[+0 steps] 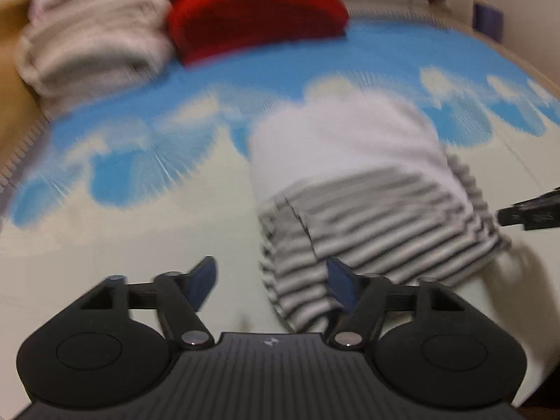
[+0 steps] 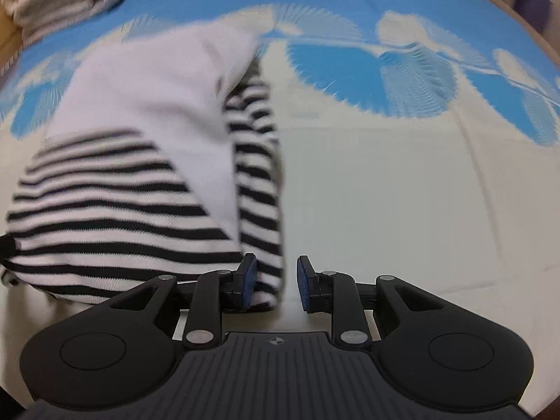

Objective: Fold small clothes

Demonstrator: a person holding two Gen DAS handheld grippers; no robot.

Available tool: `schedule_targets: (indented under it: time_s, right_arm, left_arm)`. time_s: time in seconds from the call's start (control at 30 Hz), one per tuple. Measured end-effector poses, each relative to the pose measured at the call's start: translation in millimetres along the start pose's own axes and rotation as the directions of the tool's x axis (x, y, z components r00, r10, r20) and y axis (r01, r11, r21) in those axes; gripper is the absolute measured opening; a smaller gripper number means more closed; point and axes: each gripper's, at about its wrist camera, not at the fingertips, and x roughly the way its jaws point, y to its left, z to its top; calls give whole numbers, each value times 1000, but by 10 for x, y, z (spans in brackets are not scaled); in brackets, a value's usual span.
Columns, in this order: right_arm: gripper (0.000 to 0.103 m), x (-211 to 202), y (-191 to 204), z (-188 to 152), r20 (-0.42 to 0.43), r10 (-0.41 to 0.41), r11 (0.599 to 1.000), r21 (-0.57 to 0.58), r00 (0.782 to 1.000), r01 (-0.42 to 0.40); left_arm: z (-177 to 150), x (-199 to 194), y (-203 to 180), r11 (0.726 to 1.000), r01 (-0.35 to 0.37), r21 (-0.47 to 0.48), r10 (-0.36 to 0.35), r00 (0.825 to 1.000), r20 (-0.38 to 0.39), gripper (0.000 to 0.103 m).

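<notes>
A small white garment with black stripes (image 1: 367,189) lies folded on a cream mat with a blue and white pattern (image 1: 140,227). My left gripper (image 1: 271,276) hangs over the garment's near left corner with its jaws wide apart. The striped edge lies beside its right pad (image 1: 341,280), unpressed. In the right wrist view the same garment (image 2: 140,140) fills the left half. My right gripper (image 2: 276,266) stands at its near right corner, jaws partly apart. The striped hem (image 2: 269,273) sits between them by the left pad, with a gap to the right pad. A black part of the right gripper (image 1: 532,213) shows at the left view's right edge.
A red cushion (image 1: 255,14) and a pile of beige folded cloth (image 1: 91,45) lie at the far end of the mat. Wooden floor (image 1: 14,105) borders the mat on the left. A purple object (image 1: 488,21) stands by the wall, far right.
</notes>
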Motion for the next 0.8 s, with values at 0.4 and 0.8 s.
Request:
schedule_targets:
  time_s: [0.4, 0.8]
  right_arm:
    - [71, -1704, -233, -583, 492, 68, 997, -15, 868, -70]
    - [73, -1580, 263, -1270, 388, 63, 997, -60, 920, -43]
  left_arm:
    - [-229, -1458, 56, 987, -4, -159, 53, 950, 307, 88]
    - [-747, -1102, -530, 971, 19, -237, -4, 998, 63, 89]
